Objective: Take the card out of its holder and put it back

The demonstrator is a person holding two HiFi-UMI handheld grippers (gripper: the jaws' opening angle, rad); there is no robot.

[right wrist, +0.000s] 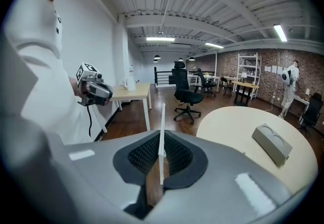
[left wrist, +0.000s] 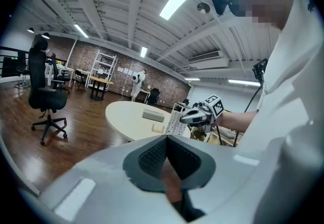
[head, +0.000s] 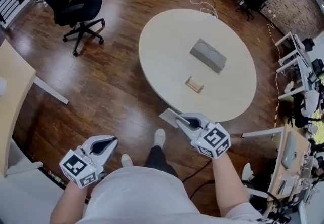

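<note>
The round desk carries two things near its middle: a grey block with two shallow round recesses and, nearer the person, a small wooden card holder. The holder's slot looks empty.

The right hand-held gripper hangs off the desk's near edge with its jaws pressed together on the card. In the right gripper view the card stands edge-on between the ribbed pads, pinched by its lower part and rising straight above them. The left hand-held gripper is low beside the person's body, well apart from the desk. Its jaws are pressed together with nothing between them.

The card looks thin, pale and very light. It is stiff enough to stand upright from a pinch at one end, but it would probably flex or crease if pushed against anything. Its faces seem smooth, so it could twist in the pads if it meets the slot at an angle. Taking it flat across both faces near one edge, as now, leaves the opposite edge free to enter the slot. The holder is small and likely light, so it could slide or tip under a skewed push. The free gripper could steady it.
</note>
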